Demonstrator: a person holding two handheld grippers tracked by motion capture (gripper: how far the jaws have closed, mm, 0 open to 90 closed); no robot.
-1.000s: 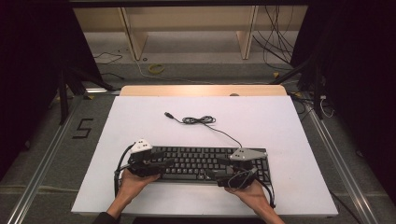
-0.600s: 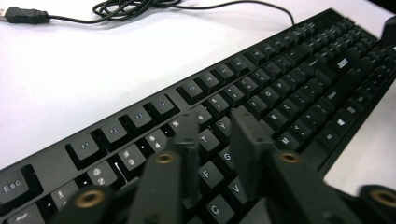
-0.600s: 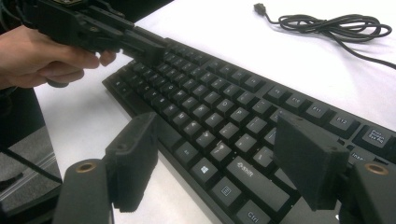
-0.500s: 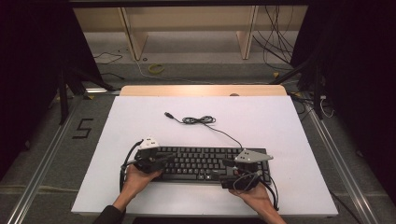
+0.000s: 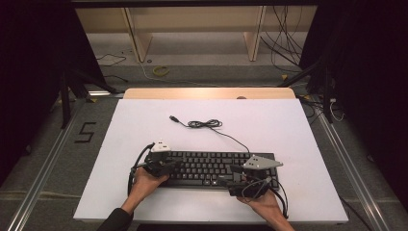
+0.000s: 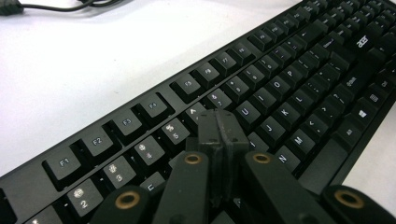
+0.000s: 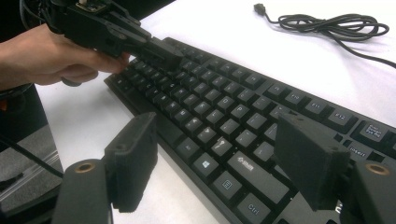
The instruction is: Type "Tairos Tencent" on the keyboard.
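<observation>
The keyboard [image 5: 211, 168] runs crosswise under both: left gripper [image 6: 218, 135] pressed together over its keys, right gripper [image 7: 219, 163] spread apart above its near edge.

A lab: white table [image 5: 288, 130] ringed by black curtains [image 5: 29, 72] and floor cables [image 5: 284, 43].

keyboard [image 5: 211, 168] blocks near edge, coiled cable [image 5: 204, 124] beyond, table [image 5: 144, 115] sides open

keyboard [image 6: 280, 93] ends beyond frame edges
</observation>
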